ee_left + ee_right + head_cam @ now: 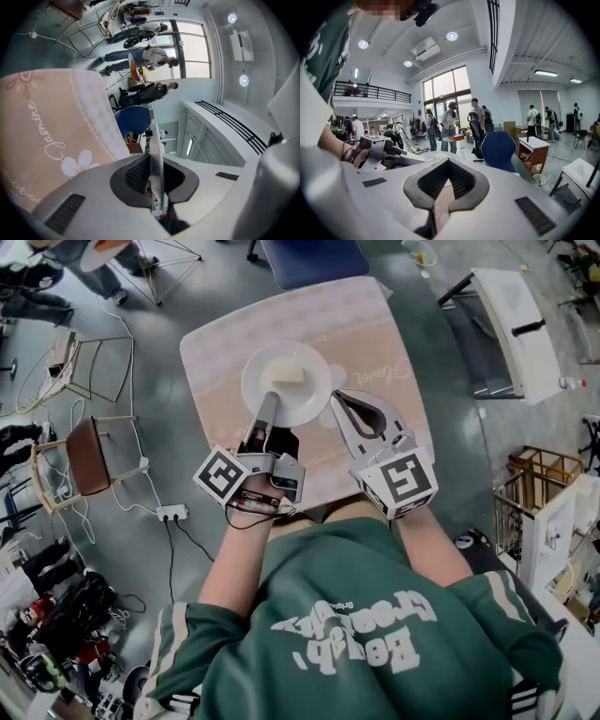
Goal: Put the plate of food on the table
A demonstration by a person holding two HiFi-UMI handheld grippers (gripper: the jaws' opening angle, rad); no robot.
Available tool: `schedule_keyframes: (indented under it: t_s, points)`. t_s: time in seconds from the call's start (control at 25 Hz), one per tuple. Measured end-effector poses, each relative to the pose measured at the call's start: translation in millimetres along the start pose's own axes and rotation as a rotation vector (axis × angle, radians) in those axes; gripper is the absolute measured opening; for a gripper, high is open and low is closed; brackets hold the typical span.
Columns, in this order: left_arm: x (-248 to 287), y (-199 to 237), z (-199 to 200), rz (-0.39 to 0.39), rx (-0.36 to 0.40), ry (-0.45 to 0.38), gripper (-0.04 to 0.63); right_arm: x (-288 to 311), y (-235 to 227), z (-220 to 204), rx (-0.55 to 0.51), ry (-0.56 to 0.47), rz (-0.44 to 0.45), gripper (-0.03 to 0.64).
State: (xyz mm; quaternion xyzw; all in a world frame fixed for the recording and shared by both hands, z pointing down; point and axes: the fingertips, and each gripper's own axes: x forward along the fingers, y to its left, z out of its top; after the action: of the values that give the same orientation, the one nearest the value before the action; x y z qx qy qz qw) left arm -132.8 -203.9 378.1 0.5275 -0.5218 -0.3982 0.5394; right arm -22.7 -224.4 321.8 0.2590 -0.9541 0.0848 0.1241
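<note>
Left gripper (271, 399) is gripping the white plate (314, 367) by its near rim. In the left gripper view the fingers (135, 176) are clenching on that rim edge-on, one dark pad on each face, with the rim running deep between the pads. Plate is sitting over the middle of the worktop (216, 352), which is carrying a pink tablecloth (42, 140) with a flower print and script lettering. I can't tell whether the plate is touching the cloth or hanging just above it. The food, a pale rectangular block (288, 374), is lying near the plate's centre, just ahead of the left fingertips and apart from them. Right gripper (337, 397) is hovering over the cloth with its tips just beside the plate's right rim; contact there is not resolvable. In the right gripper view its fingers (423, 180) are pressing together tip to tip and holding nothing, with only pink cloth showing through the gap behind the tips. A blue chair (314, 259) is standing beyond the worktop's far edge.
</note>
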Motion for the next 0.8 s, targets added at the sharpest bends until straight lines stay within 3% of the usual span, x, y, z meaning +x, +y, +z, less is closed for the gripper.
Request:
schedule_keyframes:
  t_s: [0.28,0.8]
  points:
    - [39.7,31.7,-7.6,0.028,-0.004,-0.018,0.029,22.6,-42.4,-26.4,0.037,0.014,0.04,0.015]
    - [60.2,65.6,3.9,0.023,-0.009,-0.069,0.029,52.5,-59.9,-64.1,0.108,0.029,0.086,0.015]
